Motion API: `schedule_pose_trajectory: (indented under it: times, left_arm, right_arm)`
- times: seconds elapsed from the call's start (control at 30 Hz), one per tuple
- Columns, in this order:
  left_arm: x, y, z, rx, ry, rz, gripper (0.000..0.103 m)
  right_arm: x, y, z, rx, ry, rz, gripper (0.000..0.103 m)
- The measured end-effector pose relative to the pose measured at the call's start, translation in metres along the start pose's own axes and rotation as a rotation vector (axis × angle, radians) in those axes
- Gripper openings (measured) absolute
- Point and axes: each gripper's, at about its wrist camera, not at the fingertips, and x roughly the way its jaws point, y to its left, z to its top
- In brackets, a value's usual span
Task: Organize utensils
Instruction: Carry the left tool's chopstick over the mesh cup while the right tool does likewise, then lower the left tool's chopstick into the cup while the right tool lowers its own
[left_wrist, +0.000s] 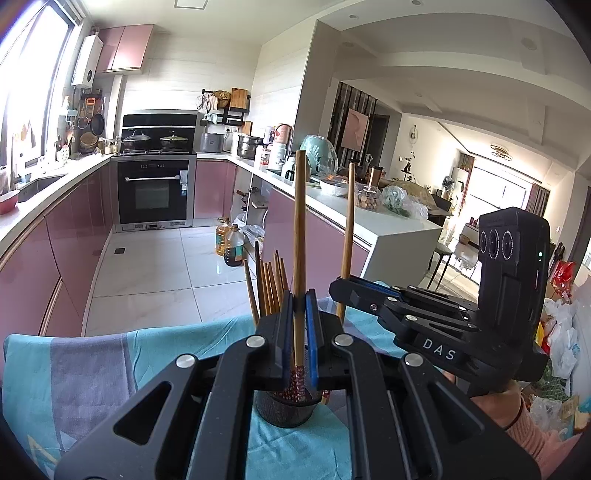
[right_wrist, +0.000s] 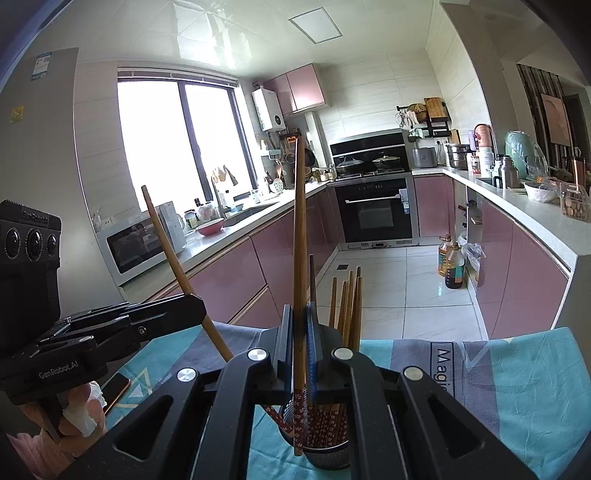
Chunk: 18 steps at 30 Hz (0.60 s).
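While clamped shut, both tongs (left_wrist: 300, 325) (right_wrist: 300, 332), each gripping one chopstick (left_wrist: 300, 236) (right_wrist: 300, 236).

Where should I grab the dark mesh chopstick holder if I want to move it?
Grip the mesh holder low on its outer wall, coming from the side. Chopsticks stand upright out of its open top, blocking any grasp from above, and each gripper already holds one chopstick.

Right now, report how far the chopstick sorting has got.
Done: a bunch of chopsticks already stands in the dark mesh holder on the blue cloth.
In hand: the left gripper is shut on one upright chopstick, and the right gripper on another, both with patterned ends at the holder's mouth.
Left: release both into the holder. No other loose chopsticks are visible.
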Motion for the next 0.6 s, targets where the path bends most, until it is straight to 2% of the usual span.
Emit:
schedule_pose_trajectory:
  times: [0.6]
  left_arm:
    - [-0.001,-0.017,-0.009,0.000,0.019,0.004,0.007]
  right_arm:
    - [0.020,-0.007,0.001,0.020,0.021,-0.020,0.006]
